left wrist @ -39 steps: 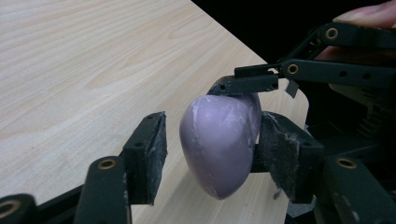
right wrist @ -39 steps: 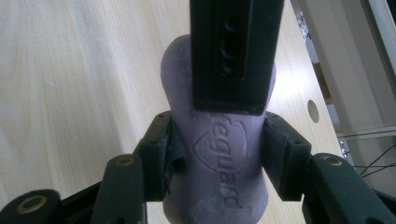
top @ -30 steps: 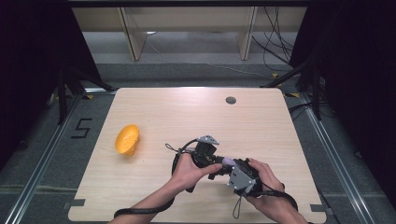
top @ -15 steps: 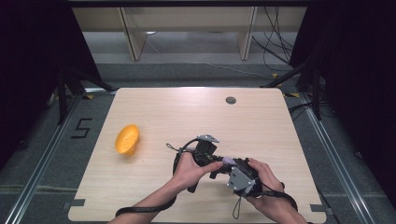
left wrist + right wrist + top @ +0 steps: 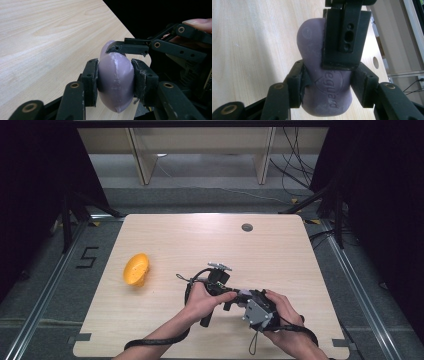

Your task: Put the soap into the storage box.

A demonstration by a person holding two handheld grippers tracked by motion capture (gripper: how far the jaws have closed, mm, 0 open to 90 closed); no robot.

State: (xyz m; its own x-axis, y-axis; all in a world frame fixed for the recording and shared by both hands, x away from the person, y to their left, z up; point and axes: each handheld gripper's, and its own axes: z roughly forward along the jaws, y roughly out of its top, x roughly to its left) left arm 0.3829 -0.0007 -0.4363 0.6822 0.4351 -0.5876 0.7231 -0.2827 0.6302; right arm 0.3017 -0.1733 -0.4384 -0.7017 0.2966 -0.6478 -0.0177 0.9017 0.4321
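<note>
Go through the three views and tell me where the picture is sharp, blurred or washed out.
High view: even light, dark at both sides, the purple soap bar tiny. Left gripper view: the bar sharp, tabletop pale with glare. Right gripper view: the bar's embossed lettering sharp, the left gripper's fingers in front soft and dark.

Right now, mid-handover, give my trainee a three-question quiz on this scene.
1. True or false: both claws grip the purple soap bar.
2. Which thing lies at the table's left side? A) orange sponge B) blue cup C) red ball
3. Fill in: the soap's embossed lettering faces the ____ claw's camera.

Key:
1. True: the left claw and right claw both press on it.
2. A, the orange sponge.
3. right
</note>
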